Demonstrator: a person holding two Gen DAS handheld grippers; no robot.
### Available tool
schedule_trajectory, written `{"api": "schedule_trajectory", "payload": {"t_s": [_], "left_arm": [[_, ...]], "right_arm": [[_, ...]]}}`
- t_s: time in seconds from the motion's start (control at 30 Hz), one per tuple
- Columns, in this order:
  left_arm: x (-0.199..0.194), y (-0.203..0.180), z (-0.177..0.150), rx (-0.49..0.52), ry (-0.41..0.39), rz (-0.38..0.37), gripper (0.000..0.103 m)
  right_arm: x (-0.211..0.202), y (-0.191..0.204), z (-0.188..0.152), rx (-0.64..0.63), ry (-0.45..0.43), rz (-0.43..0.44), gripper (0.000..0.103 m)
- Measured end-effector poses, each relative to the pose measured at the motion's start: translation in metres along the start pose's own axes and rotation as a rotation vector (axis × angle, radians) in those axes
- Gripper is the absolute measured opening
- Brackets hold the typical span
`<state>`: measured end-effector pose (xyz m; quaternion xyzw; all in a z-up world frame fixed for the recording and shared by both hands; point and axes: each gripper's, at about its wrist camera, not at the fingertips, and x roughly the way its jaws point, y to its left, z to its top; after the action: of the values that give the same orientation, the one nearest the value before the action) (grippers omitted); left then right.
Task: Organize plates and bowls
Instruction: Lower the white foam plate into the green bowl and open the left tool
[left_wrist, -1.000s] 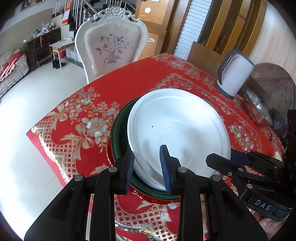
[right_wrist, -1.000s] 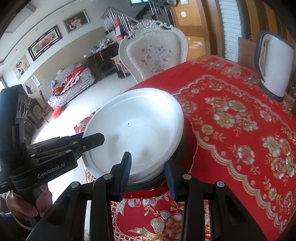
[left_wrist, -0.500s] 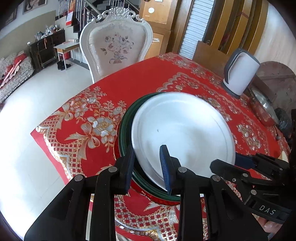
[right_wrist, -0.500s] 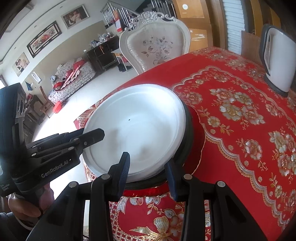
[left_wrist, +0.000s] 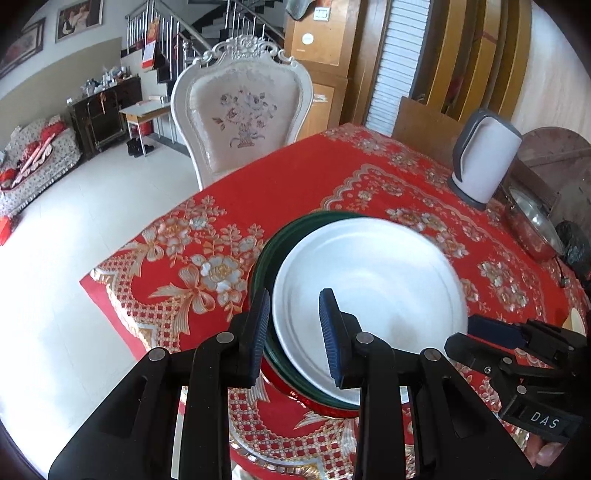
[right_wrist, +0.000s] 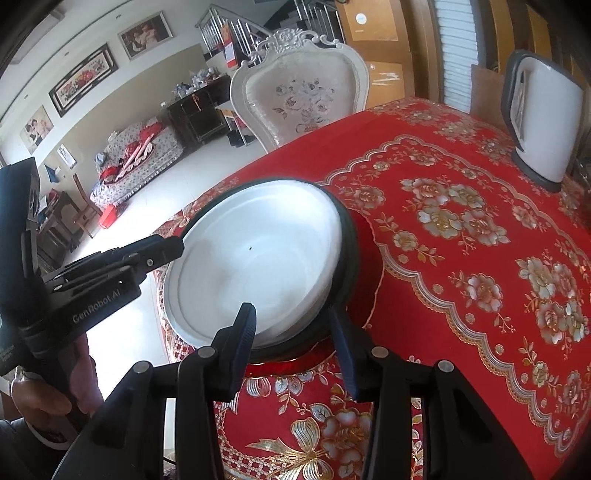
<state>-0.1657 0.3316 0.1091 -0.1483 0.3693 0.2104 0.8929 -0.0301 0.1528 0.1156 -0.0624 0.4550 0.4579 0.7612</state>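
A white plate (left_wrist: 369, 280) lies on a dark green plate (left_wrist: 264, 266), with a glossy red dish (left_wrist: 295, 395) showing underneath. My left gripper (left_wrist: 294, 299) is shut on the white plate's near left rim, one pad outside it and one over it. In the right wrist view the left gripper (right_wrist: 179, 245) meets the white plate (right_wrist: 258, 266) at its left edge. My right gripper (right_wrist: 291, 317) straddles the near rims of the white and green plate (right_wrist: 349, 251); its jaws are opening and the pads stand off. From the left wrist view the right gripper (left_wrist: 461, 332) is at the plate's right edge.
A white kettle (left_wrist: 484, 162) stands at the table's far right beside a metal lidded pot (left_wrist: 532, 221). An ornate white chair (left_wrist: 240, 110) is behind the table. The red floral tablecloth (left_wrist: 207, 266) drops off at the left edge, close to the stack.
The white plate, tilted up a second ago, has come down flat onto the green plate. The right gripper's jaws have widened; the left gripper's gap is unchanged.
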Motion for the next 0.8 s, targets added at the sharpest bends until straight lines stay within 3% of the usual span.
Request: {"api": "schedule_trajectory", "payload": {"t_s": [0.07, 0.17, 0.33, 0.8], "left_arm": [[-0.003, -0.007, 0.001, 0.018, -0.01, -0.006, 0.031], [-0.005, -0.018, 0.002, 0.037, -0.024, -0.022, 0.043], [-0.007, -0.039, 0.002, 0.071, -0.035, -0.039, 0.043], [-0.003, -0.109, -0.004, 0.186, -0.018, -0.115, 0.044]], "right_arm": [[-0.005, -0.003, -0.001, 0.012, -0.013, 0.004, 0.042], [-0.014, -0.01, -0.002, 0.043, -0.04, 0.015, 0.043], [-0.028, -0.021, -0.005, 0.088, -0.074, 0.024, 0.048], [-0.056, -0.058, -0.023, 0.163, -0.112, -0.031, 0.048]]}}
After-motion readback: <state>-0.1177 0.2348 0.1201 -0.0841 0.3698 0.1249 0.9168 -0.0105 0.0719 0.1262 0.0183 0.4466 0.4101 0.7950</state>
